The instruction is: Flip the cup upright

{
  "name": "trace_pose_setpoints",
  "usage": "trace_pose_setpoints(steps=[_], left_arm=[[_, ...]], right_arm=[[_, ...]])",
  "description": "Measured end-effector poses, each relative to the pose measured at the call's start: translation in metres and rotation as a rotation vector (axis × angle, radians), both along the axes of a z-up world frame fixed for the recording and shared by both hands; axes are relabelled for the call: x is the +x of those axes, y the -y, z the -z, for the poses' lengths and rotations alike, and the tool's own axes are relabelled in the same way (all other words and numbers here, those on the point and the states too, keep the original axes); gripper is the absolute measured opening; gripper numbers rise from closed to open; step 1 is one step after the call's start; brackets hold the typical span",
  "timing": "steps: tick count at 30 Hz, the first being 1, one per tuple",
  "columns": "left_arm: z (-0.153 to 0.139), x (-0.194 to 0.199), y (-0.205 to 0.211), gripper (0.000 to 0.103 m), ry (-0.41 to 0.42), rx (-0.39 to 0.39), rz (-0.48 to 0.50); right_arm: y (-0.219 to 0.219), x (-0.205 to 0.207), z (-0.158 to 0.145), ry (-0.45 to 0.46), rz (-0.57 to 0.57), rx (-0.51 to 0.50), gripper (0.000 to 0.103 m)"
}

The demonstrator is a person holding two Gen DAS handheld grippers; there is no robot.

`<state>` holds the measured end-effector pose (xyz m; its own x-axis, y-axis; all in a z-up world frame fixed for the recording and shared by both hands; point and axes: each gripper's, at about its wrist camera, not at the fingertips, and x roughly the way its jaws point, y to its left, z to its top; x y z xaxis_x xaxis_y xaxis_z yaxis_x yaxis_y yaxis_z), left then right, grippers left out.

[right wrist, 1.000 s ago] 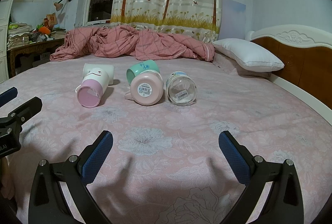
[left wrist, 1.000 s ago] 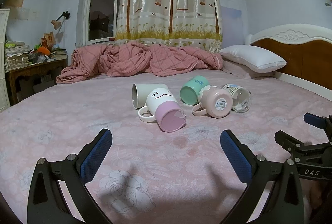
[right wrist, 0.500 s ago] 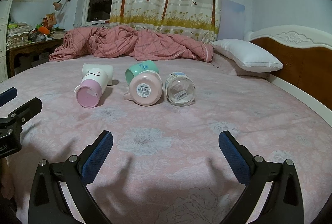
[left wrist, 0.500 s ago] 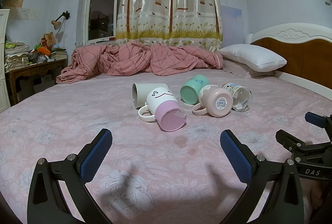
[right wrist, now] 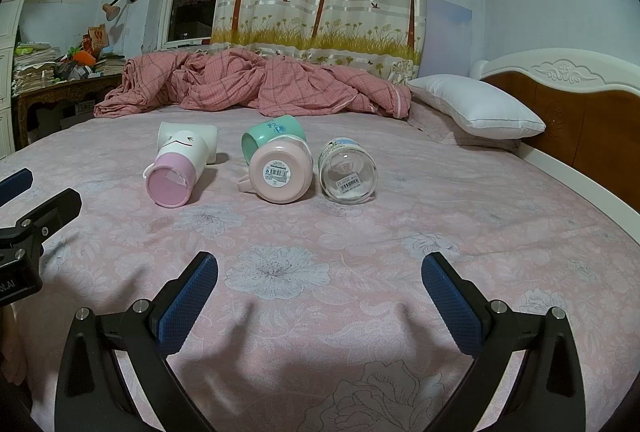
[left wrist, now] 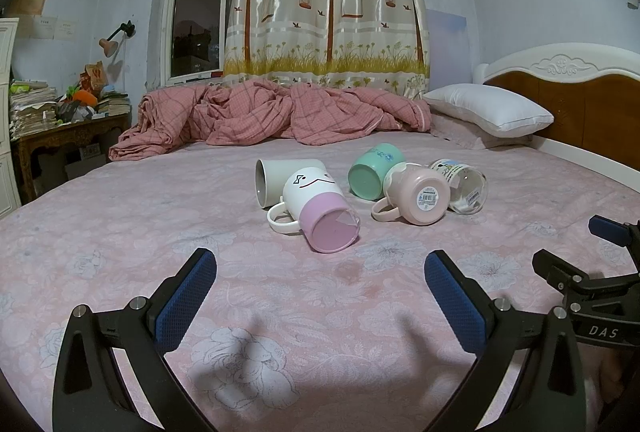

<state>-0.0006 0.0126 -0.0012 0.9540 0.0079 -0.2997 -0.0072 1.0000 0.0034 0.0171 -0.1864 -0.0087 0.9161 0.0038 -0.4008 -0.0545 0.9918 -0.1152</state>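
Several cups lie on their sides on the pink bed. A white-and-pink mug with a face (left wrist: 316, 208) (right wrist: 178, 168) lies nearest, base toward me. Behind it lies a plain white cup (left wrist: 276, 178) (right wrist: 210, 138). A green cup (left wrist: 374, 170) (right wrist: 274, 134), a pale pink mug (left wrist: 418, 194) (right wrist: 280, 174) and a clear glass cup (left wrist: 464, 184) (right wrist: 347, 172) lie to the right. My left gripper (left wrist: 320, 296) is open and empty, short of the mugs. My right gripper (right wrist: 320, 296) is open and empty, also short of them.
A crumpled pink quilt (left wrist: 272, 112) lies at the far side of the bed. A white pillow (left wrist: 488, 108) and wooden headboard (left wrist: 580, 96) are at the right. A cluttered desk (left wrist: 60, 120) stands left. The right gripper's frame shows in the left wrist view (left wrist: 592, 280).
Both grippers have edged slightly forward toward the cups; the cups have not moved.
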Motion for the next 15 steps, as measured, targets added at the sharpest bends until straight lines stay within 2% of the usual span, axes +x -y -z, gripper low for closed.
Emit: trace_pose_setpoints(steps=[15], left_arm=[[-0.0002,0.0001,0.0001,0.103,-0.002,0.001,0.0]], right_arm=[[-0.0003,0.0002,0.0004,-0.003,-0.002,-0.001,0.103]])
